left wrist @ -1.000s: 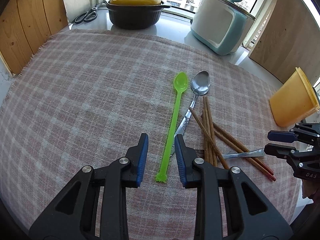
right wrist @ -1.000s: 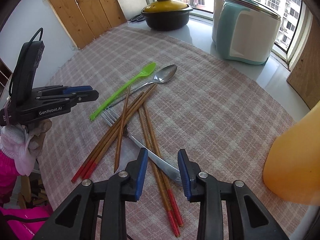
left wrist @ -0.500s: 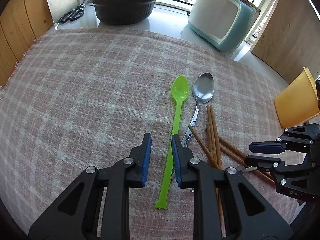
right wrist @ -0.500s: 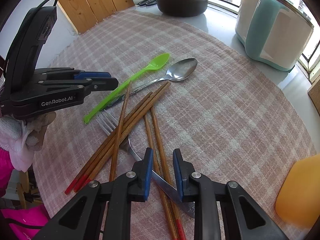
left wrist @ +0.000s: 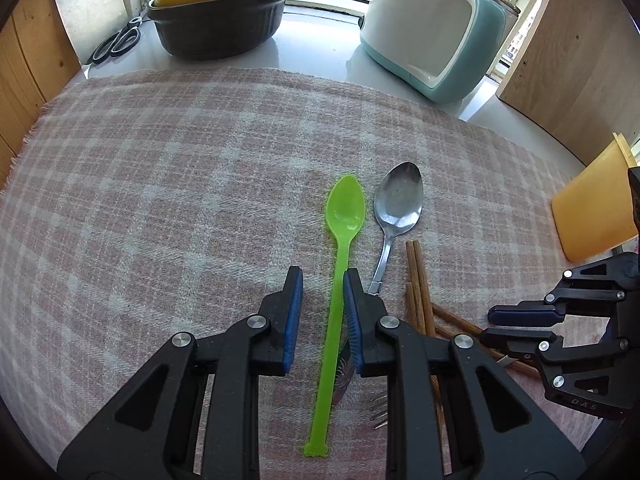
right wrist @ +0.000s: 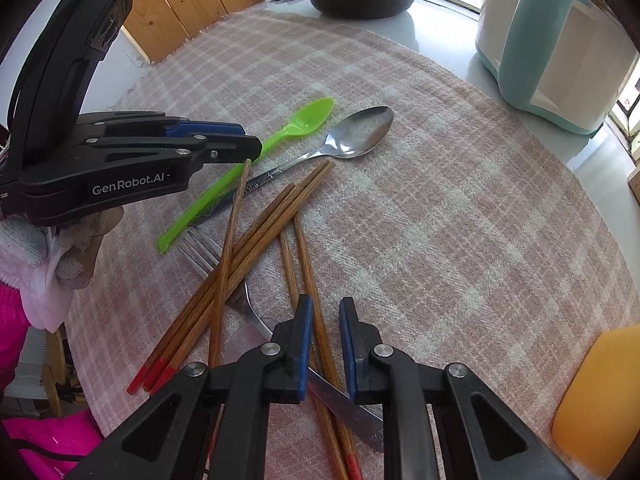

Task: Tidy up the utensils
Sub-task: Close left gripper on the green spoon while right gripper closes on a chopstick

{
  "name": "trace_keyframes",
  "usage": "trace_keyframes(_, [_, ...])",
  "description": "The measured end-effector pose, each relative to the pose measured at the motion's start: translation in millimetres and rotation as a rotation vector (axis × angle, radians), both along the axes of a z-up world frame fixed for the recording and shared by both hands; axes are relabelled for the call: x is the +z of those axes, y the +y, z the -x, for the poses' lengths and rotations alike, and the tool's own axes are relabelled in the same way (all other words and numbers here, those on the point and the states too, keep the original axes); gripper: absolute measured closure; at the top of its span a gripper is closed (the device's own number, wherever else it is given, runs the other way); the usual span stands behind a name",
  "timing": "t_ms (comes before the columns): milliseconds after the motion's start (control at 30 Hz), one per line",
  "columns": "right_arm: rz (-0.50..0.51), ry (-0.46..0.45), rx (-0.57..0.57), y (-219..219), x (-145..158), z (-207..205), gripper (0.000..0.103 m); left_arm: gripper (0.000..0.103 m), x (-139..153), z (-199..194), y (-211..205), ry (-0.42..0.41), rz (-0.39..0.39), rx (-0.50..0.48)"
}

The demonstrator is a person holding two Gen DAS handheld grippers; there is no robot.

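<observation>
A green plastic spoon (left wrist: 338, 280) lies on the checked cloth, bowl pointing away. My left gripper (left wrist: 319, 280) is open and straddles its handle, the right pad close to it. A steel spoon (left wrist: 398, 204) lies just to its right. Several wooden chopsticks (right wrist: 256, 248) with red ends lie crossed over a steel fork (right wrist: 236, 292). My right gripper (right wrist: 323, 312) is open over one chopstick and the fork handle. The left gripper also shows in the right wrist view (right wrist: 224, 142), low over the green spoon (right wrist: 304, 120).
A pink checked cloth (left wrist: 160, 184) covers the table. A dark pot with a yellow lid (left wrist: 220, 16), scissors (left wrist: 116, 42) and a white and teal cooker (left wrist: 436, 28) stand at the back. An orange plastic cup (left wrist: 592, 208) lies at the right.
Both grippers have moved forward and down over the utensils. The left now straddles the green spoon's handle; the right now straddles a chopstick and the fork handle. Both narrowed, then reopened slightly.
</observation>
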State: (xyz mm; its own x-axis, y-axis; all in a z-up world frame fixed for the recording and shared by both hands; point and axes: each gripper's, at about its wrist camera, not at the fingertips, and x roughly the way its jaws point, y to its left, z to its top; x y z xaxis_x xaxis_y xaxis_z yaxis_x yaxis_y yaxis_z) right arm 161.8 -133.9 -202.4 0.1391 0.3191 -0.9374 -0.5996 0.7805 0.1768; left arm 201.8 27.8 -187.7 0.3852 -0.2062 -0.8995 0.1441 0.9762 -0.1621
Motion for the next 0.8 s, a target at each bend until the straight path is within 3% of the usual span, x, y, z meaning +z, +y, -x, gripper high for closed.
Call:
trace_keyframes(567, [0.082,-0.007,0.049,10,1,-9,0.092,0.085,-7,-10,-1,0.025,-0.035,-0.027])
trace_keyframes(633, [0.087,0.009,0.057,14,-2,-10,0.088,0.085,-8,-11,-2,0.029,-0.034,-0.022])
trace_keyframes(733, [0.118,-0.015,0.081,26,-2,-8,0.082,0.085,-9,-15,-4,0.035,-0.035,-0.021])
trace_keyframes(800, [0.154,-0.044,0.106,33,-2,-6,0.086,0.085,-11,-19,-5,0.039,-0.023,-0.011])
